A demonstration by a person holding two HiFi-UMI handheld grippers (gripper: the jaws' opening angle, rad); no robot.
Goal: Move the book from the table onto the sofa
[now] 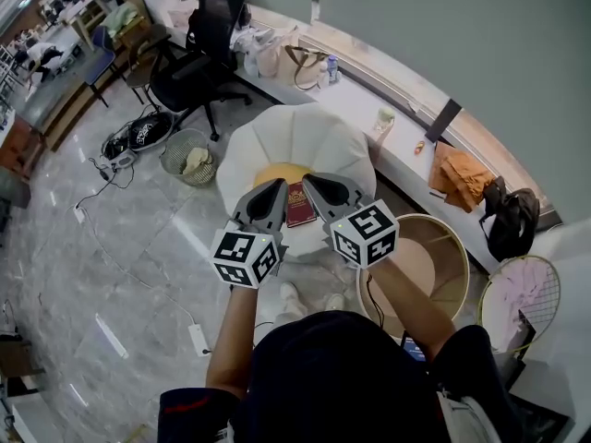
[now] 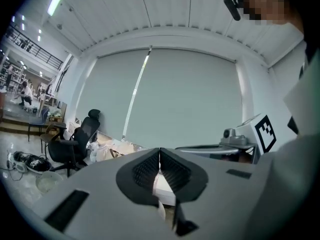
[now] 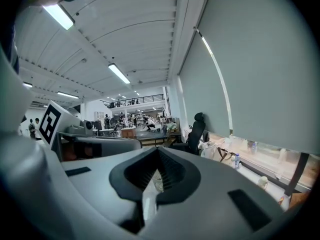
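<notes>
Book sandwiched between two shut grippers, sofa straight ahead

The book (image 1: pixel 298 204) sits in the gap between the left gripper (image 1: pixel 274 190) and the right gripper (image 1: pixel 312 185). It looks pressed by their inner flanks, not held in either one's jaws. Its long axis runs parallel to both tools, and the far end stops just short of the tips. Neither hand is nearer, one flank per side. Each gripper's own jaws are clenched pad on pad with nothing between them, as both gripper views show. The sofa (image 1: pixel 295 132), a white shell seat with a yellow cushion (image 1: pixel 275 173), lies just beyond and below the tips. The round table (image 1: pixel 459 247) is back on the right gripper's outer side. My read: the carry depends on equal inward squeeze, and if either side slackens the book drops. Next move is likely forward and down over the cushion, then spread the tools apart.
</notes>
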